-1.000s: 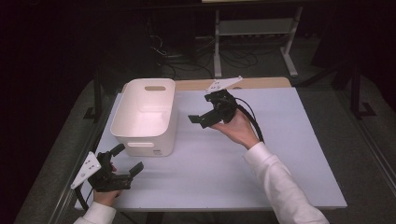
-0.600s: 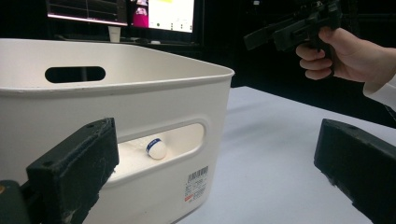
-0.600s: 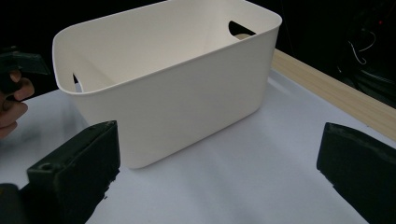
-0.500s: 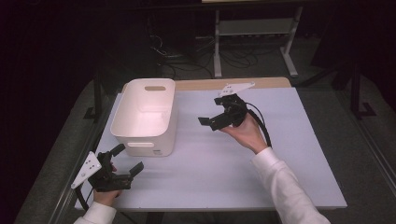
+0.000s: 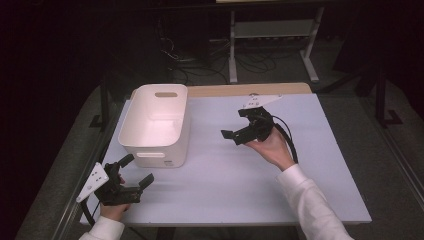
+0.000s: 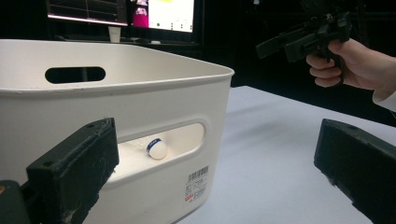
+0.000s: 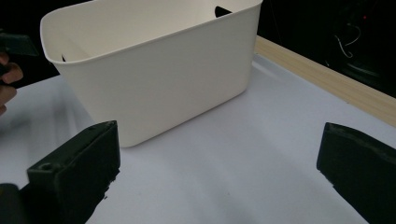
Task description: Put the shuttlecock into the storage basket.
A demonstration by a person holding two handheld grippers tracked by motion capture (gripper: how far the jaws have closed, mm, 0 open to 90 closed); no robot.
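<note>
The white plastic bin [image 5: 155,125] stands near the table's [image 5: 225,190] back-left corner. Left gripper [image 5: 134,172] by the front-left corner and right gripper [image 5: 235,125] mid-table both gape wide, empty.

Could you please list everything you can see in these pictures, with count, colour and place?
Storage bin: one, white, left part of the table, slot handles in its end walls, barcode label on the near wall.
Small ball: one, white with a blue band, inside the bin, seen through the handle slot.
Table: one, pale top with a wooden far edge.
Monitors: two, lit, beyond the bin.
Metal stand: one, grey, on the floor behind the table.
Left gripper: one, black, near left corner, open.
Right gripper: one, black, raised right of the bin, open.
</note>
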